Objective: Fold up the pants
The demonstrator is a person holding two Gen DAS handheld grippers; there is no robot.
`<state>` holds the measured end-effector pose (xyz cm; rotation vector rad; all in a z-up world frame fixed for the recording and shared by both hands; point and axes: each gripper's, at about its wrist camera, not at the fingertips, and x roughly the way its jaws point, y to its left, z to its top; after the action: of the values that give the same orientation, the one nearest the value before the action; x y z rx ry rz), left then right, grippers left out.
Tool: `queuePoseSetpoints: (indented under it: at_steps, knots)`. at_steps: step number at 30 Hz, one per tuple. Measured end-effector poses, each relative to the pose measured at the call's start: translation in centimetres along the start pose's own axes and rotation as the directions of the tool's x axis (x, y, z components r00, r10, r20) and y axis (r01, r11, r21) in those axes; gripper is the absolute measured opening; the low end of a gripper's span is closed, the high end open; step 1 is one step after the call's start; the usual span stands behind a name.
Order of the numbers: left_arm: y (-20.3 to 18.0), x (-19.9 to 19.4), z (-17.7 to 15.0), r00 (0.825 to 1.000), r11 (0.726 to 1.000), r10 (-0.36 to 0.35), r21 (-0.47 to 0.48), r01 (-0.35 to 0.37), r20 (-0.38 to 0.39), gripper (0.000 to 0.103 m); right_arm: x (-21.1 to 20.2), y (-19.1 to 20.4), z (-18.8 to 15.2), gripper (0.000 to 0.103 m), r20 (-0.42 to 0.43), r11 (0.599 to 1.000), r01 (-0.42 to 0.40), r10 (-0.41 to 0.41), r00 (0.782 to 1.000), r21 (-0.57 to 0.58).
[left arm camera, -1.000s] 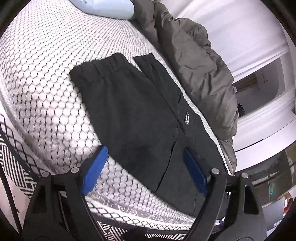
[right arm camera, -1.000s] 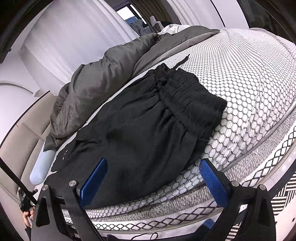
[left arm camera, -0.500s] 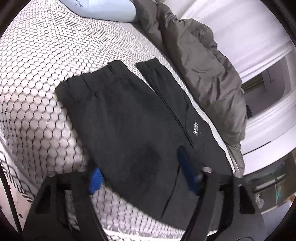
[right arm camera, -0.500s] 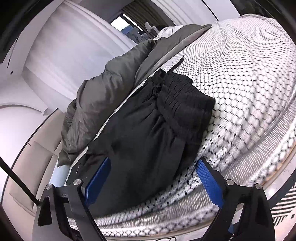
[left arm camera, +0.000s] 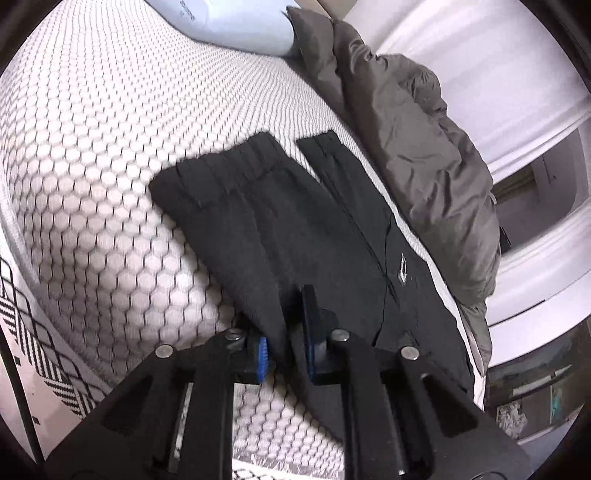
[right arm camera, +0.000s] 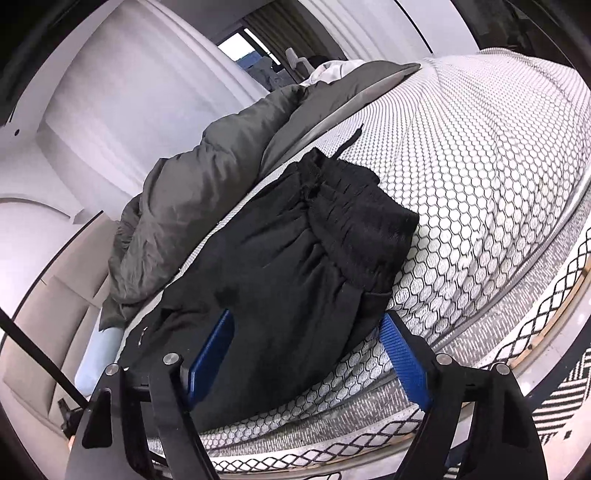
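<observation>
Basically, the black pants (left arm camera: 295,229) lie flat along the near edge of the mattress (left arm camera: 92,147), legs side by side, cuffs toward the pale blue pillow (left arm camera: 240,26) at the head end and the gathered waistband (right arm camera: 354,221) toward the foot end. Starting left: the left gripper (left arm camera: 286,332) has its 2 blue-padded jaws drawn close together w/ a ridge of the near leg's fabric pinched between them, about mid-leg by the mattress's near edge. Beyond the pants, a grey duvet (left arm camera: 417,140) is bunched along the far edge, just beside the far leg. Moving right: the right gripper (right arm camera: 306,354) has its jaws spread wide, straddling the near hem of the seat/hip area below the waistband, not clamping anything. Handling, as a guess: fabric looks soft, light & limp, so it'll sag and drape from any single pinch; the elastic waistband is thicker & bunchy, prob. the firmest spot to grab. Best holds seem to be the waistband corner for the right, and the leg edge or cuff for the left, so both layers lift together.
</observation>
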<state>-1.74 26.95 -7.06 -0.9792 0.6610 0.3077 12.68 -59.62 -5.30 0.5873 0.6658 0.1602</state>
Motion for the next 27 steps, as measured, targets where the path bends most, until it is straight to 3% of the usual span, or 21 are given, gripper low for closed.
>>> queuePoseSetpoints:
  at_steps: [5,8,11,14,16,18,21,27]
  knots:
    - [0.0,0.3,-0.6,0.999,0.999,-0.023,0.026,0.024,-0.040,0.010,0.6,-0.7,1.1,0.083,0.050,0.998,0.054,-0.054,0.997,0.010]
    - [0.3,0.8,-0.3,0.998,0.999,-0.036,0.009,0.037,-0.047,0.010,0.4,-1.3,2.4,0.083,0.095,0.999,0.039,-0.040,0.995,0.016]
    - [0.6,1.1,0.1,0.998,0.999,-0.039,-0.002,0.039,-0.047,0.010,1.5,-1.5,2.5,0.082,0.059,0.999,0.013,-0.015,0.998,0.032]
    - [0.1,1.6,0.5,0.999,1.000,-0.022,0.012,0.022,-0.028,0.010,2.0,-1.1,1.4,0.072,0.023,1.000,-0.015,0.015,1.000,0.015]
    - [-0.1,1.9,0.7,1.000,1.000,0.005,0.023,-0.004,-0.023,0.008,2.3,-1.0,0.6,0.059,0.003,1.000,-0.029,0.029,1.000,0.009]
    - [-0.3,2.0,0.8,1.000,0.999,0.027,0.024,-0.027,-0.005,0.001,2.5,-1.1,0.4,0.023,-0.014,0.999,-0.037,0.037,0.999,0.009]
    - [-0.7,1.5,0.7,0.999,0.999,0.038,0.037,-0.039,0.030,0.000,2.2,-0.7,0.4,0.010,-0.009,0.997,-0.072,0.072,0.997,0.005]
    - [0.1,-1.5,0.0,0.997,0.999,0.013,0.046,-0.016,0.075,0.000,-0.8,-0.5,-0.4,0.007,0.003,0.997,-0.079,0.079,0.997,-0.013]
